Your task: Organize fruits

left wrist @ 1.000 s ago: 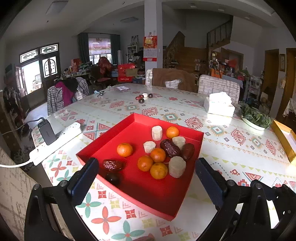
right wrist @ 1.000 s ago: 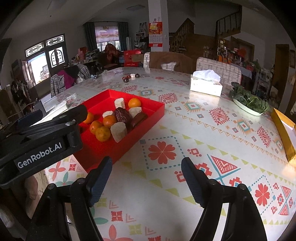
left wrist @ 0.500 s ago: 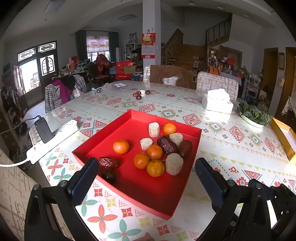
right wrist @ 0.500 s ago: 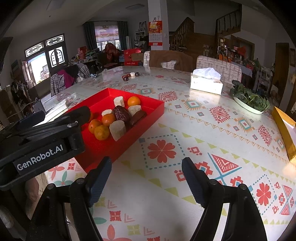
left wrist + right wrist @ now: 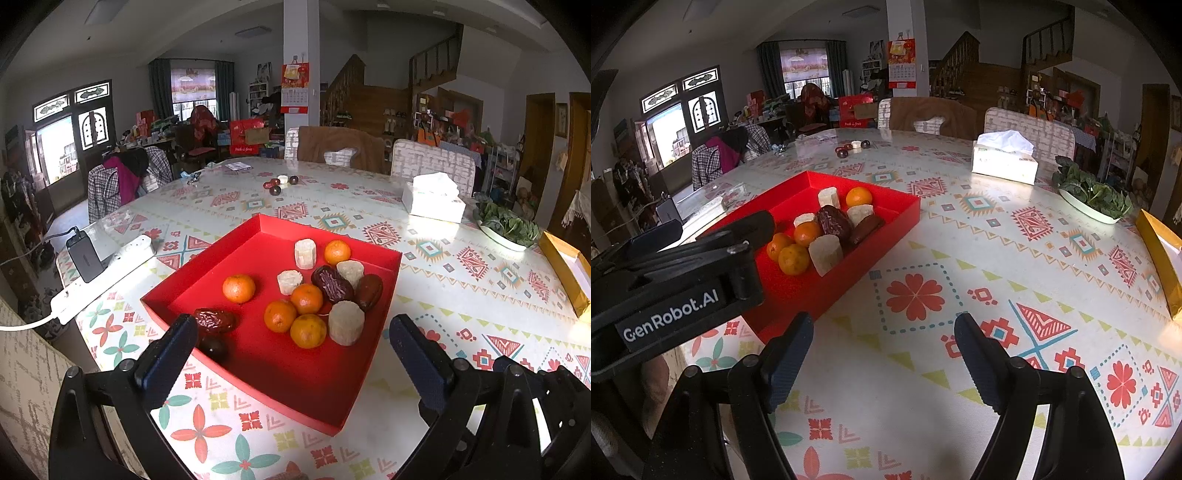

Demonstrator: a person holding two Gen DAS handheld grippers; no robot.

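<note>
nothing much has shifted since a second ago: the red tray (image 5: 388, 258) of fruit on the desk (image 5: 461, 280) lies at twelve o'clock of the left hand-held gripper (image 5: 291, 354), released and nearer; the right hand-held gripper (image 5: 884, 354), released too, has it at ten o'clock.

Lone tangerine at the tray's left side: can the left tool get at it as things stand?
Probably yes. The left tool is open and empty above the red tray's near edge, and the lone tangerine sits apart from the other fruit, nothing over it.
</note>
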